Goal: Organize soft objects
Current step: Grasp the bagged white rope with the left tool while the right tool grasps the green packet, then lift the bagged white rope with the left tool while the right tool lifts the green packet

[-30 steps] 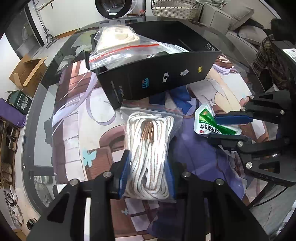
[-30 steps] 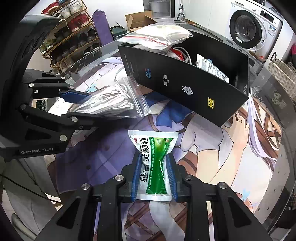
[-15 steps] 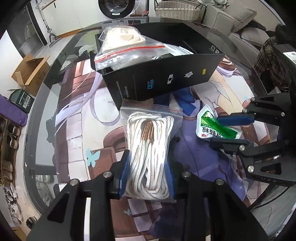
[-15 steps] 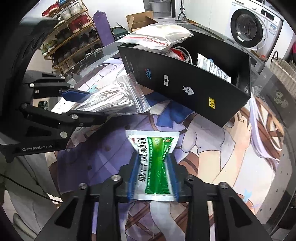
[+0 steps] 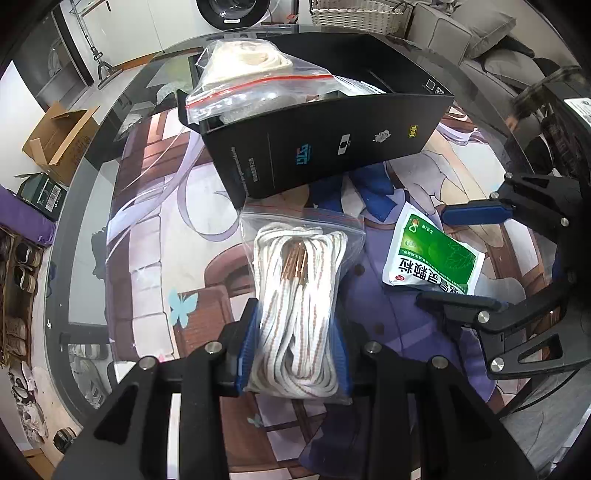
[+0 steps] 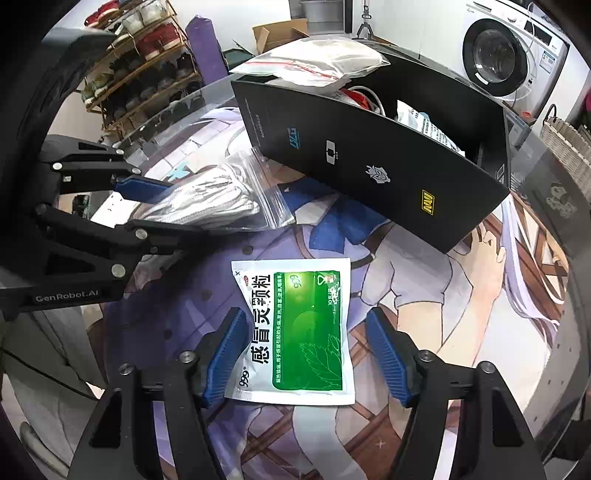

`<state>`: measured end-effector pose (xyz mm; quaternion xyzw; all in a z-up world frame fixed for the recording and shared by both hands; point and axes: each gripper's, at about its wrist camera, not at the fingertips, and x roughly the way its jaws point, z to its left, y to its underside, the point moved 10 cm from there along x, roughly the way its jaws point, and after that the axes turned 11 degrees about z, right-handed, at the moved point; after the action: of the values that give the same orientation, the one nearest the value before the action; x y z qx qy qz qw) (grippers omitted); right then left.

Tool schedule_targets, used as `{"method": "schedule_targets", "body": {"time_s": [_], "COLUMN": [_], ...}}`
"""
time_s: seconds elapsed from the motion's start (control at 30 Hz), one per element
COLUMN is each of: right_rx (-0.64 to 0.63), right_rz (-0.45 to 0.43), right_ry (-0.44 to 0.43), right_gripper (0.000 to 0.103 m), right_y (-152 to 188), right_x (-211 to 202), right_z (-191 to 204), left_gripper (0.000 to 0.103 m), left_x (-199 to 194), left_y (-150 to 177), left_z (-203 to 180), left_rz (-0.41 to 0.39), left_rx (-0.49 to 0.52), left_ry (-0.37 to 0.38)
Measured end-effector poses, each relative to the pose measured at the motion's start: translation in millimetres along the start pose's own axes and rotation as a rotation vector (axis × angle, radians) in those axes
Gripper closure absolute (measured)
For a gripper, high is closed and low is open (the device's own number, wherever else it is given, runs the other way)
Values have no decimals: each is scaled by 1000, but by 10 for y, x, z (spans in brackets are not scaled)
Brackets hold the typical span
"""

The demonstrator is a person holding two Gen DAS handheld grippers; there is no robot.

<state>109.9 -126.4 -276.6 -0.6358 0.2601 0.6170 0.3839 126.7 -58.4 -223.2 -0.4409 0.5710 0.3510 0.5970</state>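
Note:
My left gripper (image 5: 293, 354) is shut on a clear zip bag of white rope (image 5: 299, 295) and holds it in front of the black box (image 5: 332, 147). The bag also shows in the right wrist view (image 6: 218, 199). My right gripper (image 6: 306, 354) is open, its blue pads either side of a green and white medicine sachet (image 6: 299, 328) that lies flat on the printed mat. The sachet also shows in the left wrist view (image 5: 432, 258), between the right gripper's fingers (image 5: 472, 214). The box (image 6: 369, 162) holds several bagged items; a zip bag of cream cloth (image 5: 251, 70) lies on top.
The printed mat (image 5: 147, 258) covers a round glass table (image 5: 81, 206). A cardboard box (image 5: 55, 140) and shoe racks (image 6: 140, 66) stand on the floor beyond the table. A washing machine (image 6: 513, 62), a wicker basket (image 5: 358, 14) and a sofa (image 5: 480, 40) are behind.
My right gripper has opened and let go of the sachet, which now lies flat on the mat. My left gripper still holds the rope bag, a little nearer the box.

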Motion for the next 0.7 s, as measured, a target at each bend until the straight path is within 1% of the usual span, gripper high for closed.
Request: {"method": "schedule_targets", "body": {"time_s": [0.03,0.07,0.1,0.13,0.17,0.3,0.33,0.37,0.57,0.63,0.7], "right_rx": [-3,-10,-27,-42,-45,-53,-52,-46,-25,-19,-13], "right_rz": [4,10,8,4,12,8,5,0,-8,-25,-56], "right_ry": [6,34,66,55,47,52,50,43,20,26,7], "right_gripper": [38,51,60,68,72,78,82,84,87,87,87], "right_y": [-1,0,1,-8,-12,-17,-18,-24,38,33,14], "right_x": [10,16,9,-2,-2,-13,-23,-35,-116,-168,-270], "right_z": [-13,-25,-18,21,43,74,83,85,20,5,6], "left_gripper": [69,69,69,69,69,69,69,69,69,69,69], "left_x": [2,4,4,7,7,-14,-19,-28,-149,-209,-274], "left_y": [-3,-3,-3,-2,-2,2,1,2,-25,-39,-42], "left_z": [-1,-2,-3,-6,-10,-9,-1,8,4,-2,-18], "left_rz": [1,1,2,4,4,-3,-3,-7,-46,-66,-82], "left_rx": [2,2,2,3,3,9,5,3,-1,-2,3], "left_ry": [-2,-4,-4,-3,-3,-7,-6,-8,-9,-7,0]}}
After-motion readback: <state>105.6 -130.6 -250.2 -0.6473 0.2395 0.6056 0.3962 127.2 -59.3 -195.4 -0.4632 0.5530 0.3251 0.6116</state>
